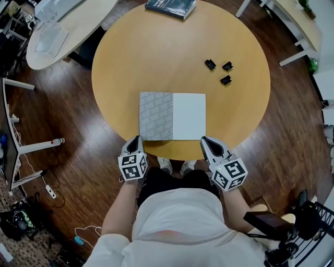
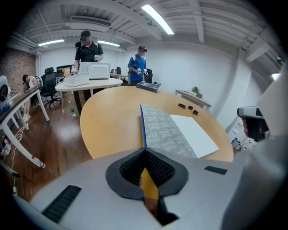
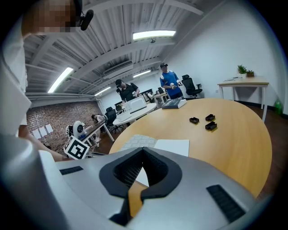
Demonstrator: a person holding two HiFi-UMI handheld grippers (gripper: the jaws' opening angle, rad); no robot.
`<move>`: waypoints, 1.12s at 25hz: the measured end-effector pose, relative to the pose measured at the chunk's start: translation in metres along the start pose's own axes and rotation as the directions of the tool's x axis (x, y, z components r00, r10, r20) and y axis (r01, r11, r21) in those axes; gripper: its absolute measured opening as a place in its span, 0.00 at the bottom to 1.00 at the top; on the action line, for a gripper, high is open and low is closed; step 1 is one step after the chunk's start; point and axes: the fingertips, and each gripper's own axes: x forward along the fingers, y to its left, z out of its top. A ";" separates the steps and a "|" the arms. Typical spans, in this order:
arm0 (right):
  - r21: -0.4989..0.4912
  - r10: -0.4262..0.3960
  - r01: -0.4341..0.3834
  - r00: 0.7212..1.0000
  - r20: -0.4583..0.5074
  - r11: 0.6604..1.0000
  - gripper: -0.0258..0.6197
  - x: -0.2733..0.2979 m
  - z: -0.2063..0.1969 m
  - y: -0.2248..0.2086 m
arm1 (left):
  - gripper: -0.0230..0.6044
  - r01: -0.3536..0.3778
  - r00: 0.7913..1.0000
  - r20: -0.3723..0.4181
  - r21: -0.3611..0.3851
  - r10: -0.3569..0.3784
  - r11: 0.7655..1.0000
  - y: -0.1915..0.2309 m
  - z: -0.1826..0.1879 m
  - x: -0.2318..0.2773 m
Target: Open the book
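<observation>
Head view shows the closed book [image 1: 172, 116] flat on the round counter [image 1: 156, 57] near its front edge, with the left gripper [image 1: 136, 140] and right gripper [image 1: 205, 140] just beside its near corners, both with jaws together and empty.

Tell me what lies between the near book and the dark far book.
Nothing: bare table runs from the book to the dark book in the head view; the clips sit aside.

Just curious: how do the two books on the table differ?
The near book has a grey-patterned and white cover; the far book is dark. The near book lies square to the person; the far book sits skewed at the table's far edge. Both lie flat, closed.
</observation>
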 end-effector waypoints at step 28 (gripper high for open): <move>-0.057 -0.018 0.021 0.998 0.055 0.998 0.04 -0.007 0.019 -0.007 | 0.05 -0.003 0.991 0.134 0.135 -0.016 0.991 -0.025 0.061 -0.029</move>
